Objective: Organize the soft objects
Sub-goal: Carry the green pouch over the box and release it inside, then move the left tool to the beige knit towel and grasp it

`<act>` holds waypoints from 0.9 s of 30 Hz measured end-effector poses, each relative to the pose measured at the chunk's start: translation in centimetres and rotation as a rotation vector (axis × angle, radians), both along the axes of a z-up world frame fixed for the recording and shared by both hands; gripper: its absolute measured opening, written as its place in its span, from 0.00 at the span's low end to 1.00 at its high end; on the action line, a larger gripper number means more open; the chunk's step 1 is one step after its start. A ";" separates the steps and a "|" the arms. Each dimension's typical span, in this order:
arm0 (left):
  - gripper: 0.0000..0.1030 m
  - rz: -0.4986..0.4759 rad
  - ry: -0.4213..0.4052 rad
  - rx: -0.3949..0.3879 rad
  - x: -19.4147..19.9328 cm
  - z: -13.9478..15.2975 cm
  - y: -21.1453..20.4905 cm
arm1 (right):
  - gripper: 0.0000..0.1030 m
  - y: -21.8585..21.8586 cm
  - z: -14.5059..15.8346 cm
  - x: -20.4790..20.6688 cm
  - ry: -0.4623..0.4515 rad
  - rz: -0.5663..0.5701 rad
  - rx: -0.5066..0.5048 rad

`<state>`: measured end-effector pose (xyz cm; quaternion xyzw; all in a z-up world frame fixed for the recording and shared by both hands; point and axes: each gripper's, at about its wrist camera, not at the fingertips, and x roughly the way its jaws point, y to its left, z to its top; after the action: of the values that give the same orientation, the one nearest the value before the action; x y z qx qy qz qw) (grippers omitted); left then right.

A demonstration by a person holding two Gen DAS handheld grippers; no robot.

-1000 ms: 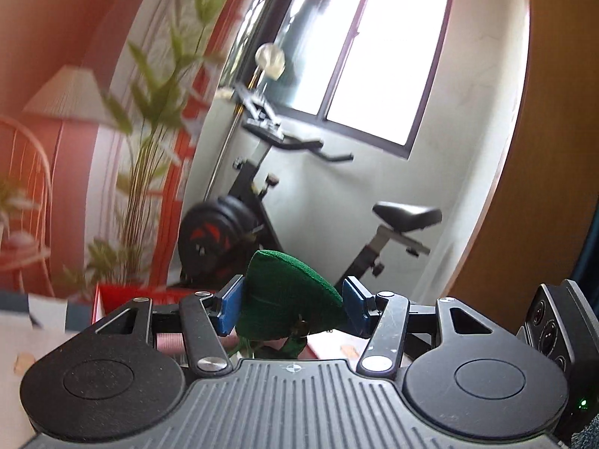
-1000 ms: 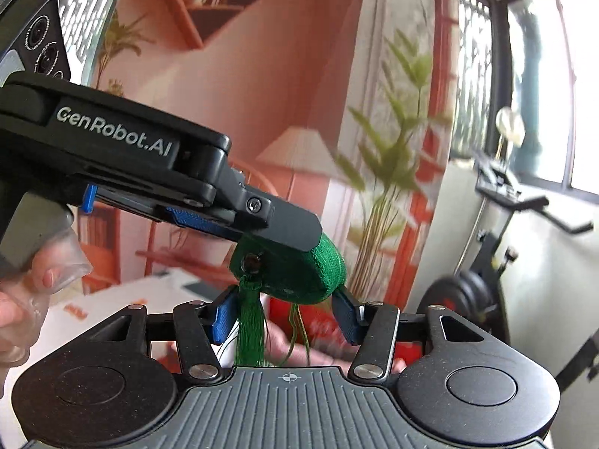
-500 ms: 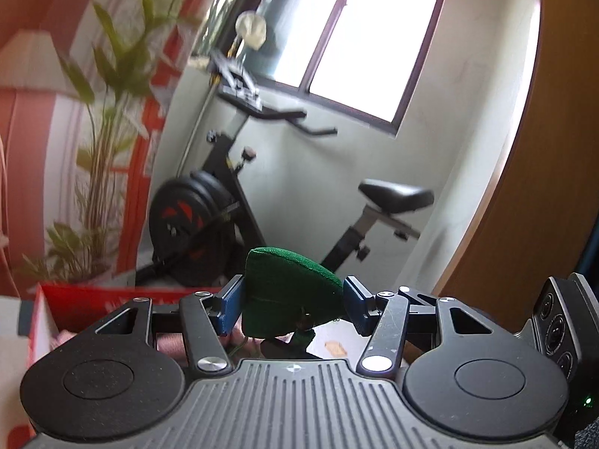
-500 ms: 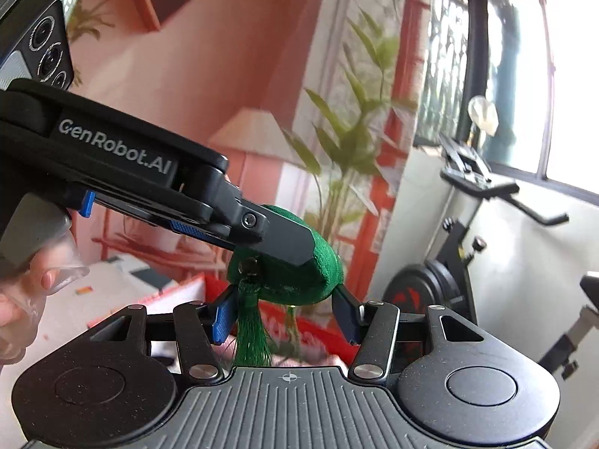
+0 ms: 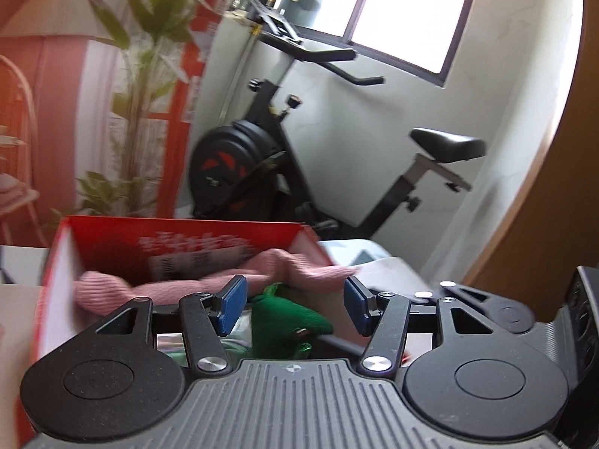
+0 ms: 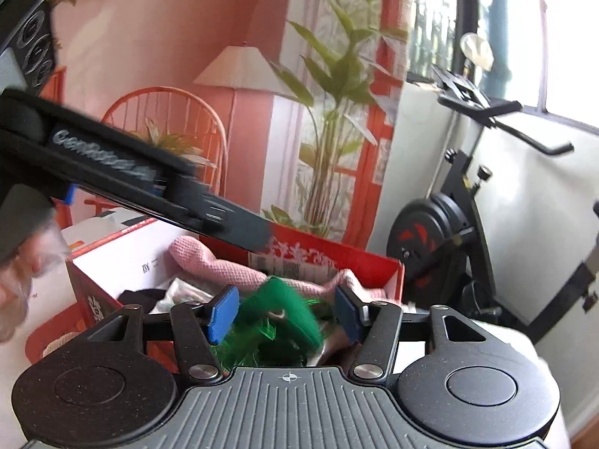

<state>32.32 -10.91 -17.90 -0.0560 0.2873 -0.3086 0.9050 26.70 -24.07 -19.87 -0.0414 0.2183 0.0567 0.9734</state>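
We are holding the left tongs (image 5: 295, 308) with their blue pads (image 5: 232, 305) standing apart, released, and the green cloth piece (image 5: 286, 318) is sitting loose between them, touching neither pad as far as we can tell. The right tongs (image 6: 286, 312) are likewise released: their jaws have just been opening, and the same green cloth piece (image 6: 284, 318), blurred, is lying between the pads with gaps on both sides, its green tassel threads (image 6: 243, 344) trailing below toward the left pad. Just beyond both pairs of tongs, the cloth piece is resting inside the red box (image 5: 187, 239), on top of other soft things, with a pink knitted piece (image 5: 209, 280) draped across the box just behind it. In the right view the left tongs' black arm (image 6: 142, 187) is crossing above the box from the left. Farther out, behind the box, a leafy plant (image 6: 337, 119) and an exercise bike (image 5: 299, 157) are standing by the wall.
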 end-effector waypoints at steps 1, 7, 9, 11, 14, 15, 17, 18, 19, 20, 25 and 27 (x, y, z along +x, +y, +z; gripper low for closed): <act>0.58 0.013 -0.010 0.009 -0.3 0.1 0.7 | 0.54 -0.3 -0.3 -0.3 0.002 -0.011 0.020; 0.58 0.109 -0.058 0.068 -3.7 0.0 6.0 | 0.54 -1.7 -1.3 -3.5 -0.016 -0.087 0.125; 0.58 0.148 -0.063 0.070 -5.2 -0.1 7.7 | 0.54 -1.9 -1.8 -5.0 -0.030 -0.115 0.153; 0.58 0.187 -0.058 0.068 -6.4 -0.4 9.2 | 0.54 -2.1 -2.6 -6.4 -0.032 -0.142 0.183; 0.58 0.244 -0.047 0.084 -8.0 -1.2 10.9 | 0.54 -2.3 -4.0 -8.0 -0.018 -0.176 0.224; 0.58 0.261 -0.042 0.092 -8.5 -1.6 11.3 | 0.54 -2.3 -4.6 -8.3 -0.005 -0.181 0.233; 0.58 0.280 -0.016 0.108 -8.9 -2.8 11.8 | 0.54 -2.2 -6.1 -8.4 0.039 -0.188 0.233; 0.58 0.291 0.007 0.116 -8.9 -3.6 12.0 | 0.54 -2.1 -6.8 -8.4 0.064 -0.192 0.232; 0.58 0.303 0.029 0.119 -9.0 -4.4 12.3 | 0.54 -2.0 -7.5 -8.3 0.081 -0.194 0.230; 0.58 0.313 0.046 0.121 -8.8 -5.1 12.4 | 0.54 -1.9 -8.1 -8.2 0.094 -0.198 0.228; 0.58 0.343 0.113 0.135 -8.1 -8.2 12.2 | 0.52 -1.7 -10.8 -7.3 0.154 -0.208 0.233; 0.58 0.342 0.126 0.135 -7.9 -9.1 12.0 | 0.52 -1.6 -11.5 -7.0 0.165 -0.211 0.247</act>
<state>24.41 1.14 -27.01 -0.0624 0.3496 -0.1261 0.9263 19.71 -25.69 -31.37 0.1062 0.2919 -0.0160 0.9504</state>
